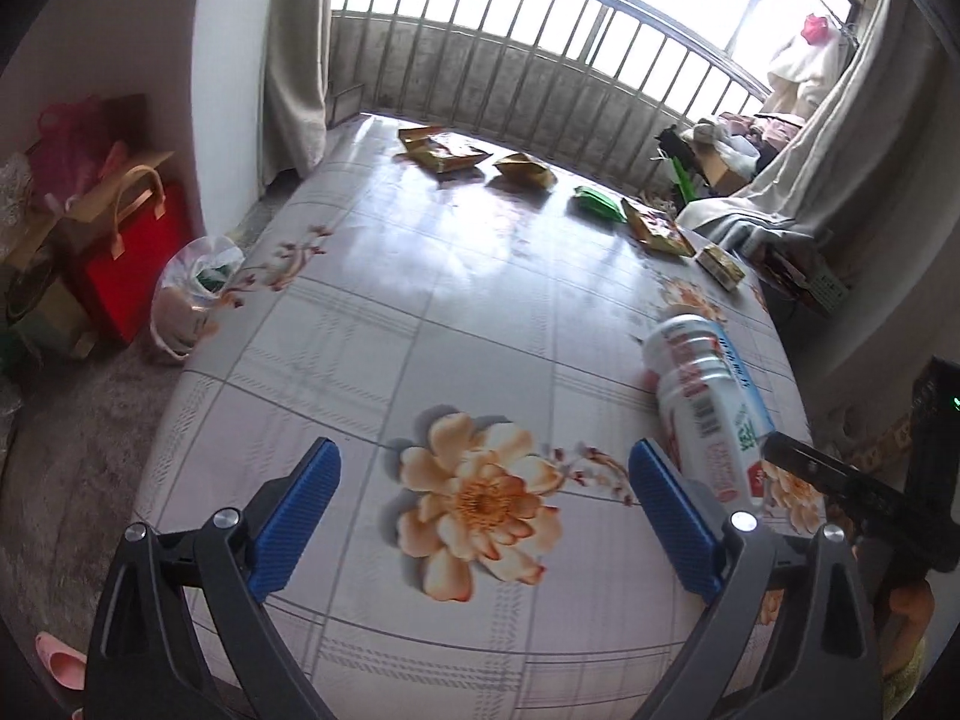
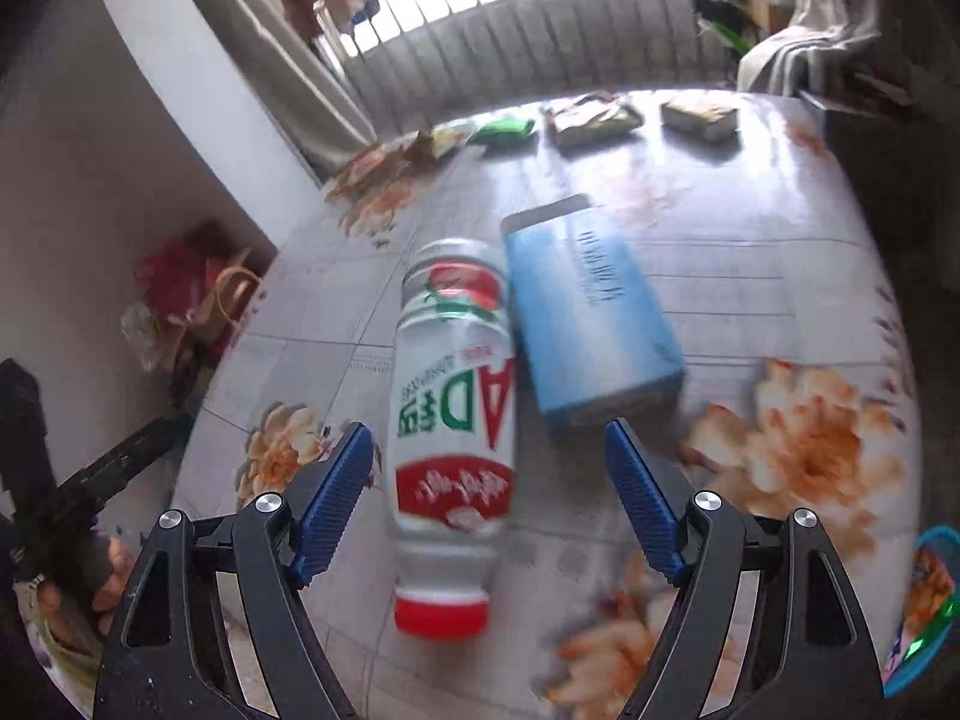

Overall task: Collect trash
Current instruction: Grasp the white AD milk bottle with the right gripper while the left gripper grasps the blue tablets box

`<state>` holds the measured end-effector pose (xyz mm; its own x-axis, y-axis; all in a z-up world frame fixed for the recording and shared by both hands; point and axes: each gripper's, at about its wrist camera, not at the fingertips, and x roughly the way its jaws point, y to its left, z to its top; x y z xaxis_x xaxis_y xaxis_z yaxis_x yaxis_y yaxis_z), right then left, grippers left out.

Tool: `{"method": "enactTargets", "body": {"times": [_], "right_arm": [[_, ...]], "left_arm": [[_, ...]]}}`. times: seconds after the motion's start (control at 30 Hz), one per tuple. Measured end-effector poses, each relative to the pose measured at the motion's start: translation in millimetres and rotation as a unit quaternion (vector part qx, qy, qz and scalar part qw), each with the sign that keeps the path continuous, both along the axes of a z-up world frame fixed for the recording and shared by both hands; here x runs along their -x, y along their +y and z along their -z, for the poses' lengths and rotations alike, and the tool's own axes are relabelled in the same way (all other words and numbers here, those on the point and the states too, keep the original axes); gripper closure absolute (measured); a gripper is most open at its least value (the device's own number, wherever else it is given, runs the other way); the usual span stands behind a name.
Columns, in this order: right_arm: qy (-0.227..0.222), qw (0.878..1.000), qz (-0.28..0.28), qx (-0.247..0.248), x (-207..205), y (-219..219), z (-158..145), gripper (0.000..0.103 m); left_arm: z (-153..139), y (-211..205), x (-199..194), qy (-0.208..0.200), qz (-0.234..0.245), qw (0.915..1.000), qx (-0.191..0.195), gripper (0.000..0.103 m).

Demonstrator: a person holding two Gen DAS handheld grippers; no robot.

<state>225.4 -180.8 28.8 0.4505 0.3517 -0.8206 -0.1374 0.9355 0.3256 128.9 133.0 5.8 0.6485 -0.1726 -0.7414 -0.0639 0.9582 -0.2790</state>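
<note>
Under my right gripper [image 2: 486,498] a bottle [image 2: 450,420] lies on the desk [image 2: 750,276], touching a blue carton [image 2: 588,312]. Both grippers gape, empty; left gripper [image 1: 480,516] over bare cloth. I'd straddle the bottle's waist, clear of the carton.

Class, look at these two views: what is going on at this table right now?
A person is clearing trash from a flowered table with a gripper in each hand. The right gripper hangs open over a lying white bottle with a red cap, beside a blue carton; its pads do not touch it. The left gripper is open and empty. Snack wrappers lie along the far edge.
</note>
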Motion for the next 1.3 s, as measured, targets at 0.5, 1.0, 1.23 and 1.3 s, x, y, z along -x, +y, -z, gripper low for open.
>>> {"method": "enactTargets", "body": {"times": [0.5, 1.0, 1.23, 1.3], "right_arm": [[0.001, 0.994, -0.038, 0.101, -7, 50, 7, 0.045], [-0.001, 0.995, -0.065, 0.075, 78, 24, 4, 0.046], [0.014, 0.998, 0.030, 0.053, 121, -47, 1, 0.046], [0.014, 0.997, 0.066, 0.047, 126, -69, 1, 0.046]], "left_arm": [[14, 3, -7, 0.013, 0.000, 0.9999, 0.011, 0.008], [0, -25, -10, -0.003, 0.035, 0.9993, -0.007, 0.008], [-2, -91, -50, 0.003, 0.104, 0.9945, 0.000, 0.008], [-2, -115, -66, 0.007, 0.131, 0.9913, 0.013, 0.008]]}}
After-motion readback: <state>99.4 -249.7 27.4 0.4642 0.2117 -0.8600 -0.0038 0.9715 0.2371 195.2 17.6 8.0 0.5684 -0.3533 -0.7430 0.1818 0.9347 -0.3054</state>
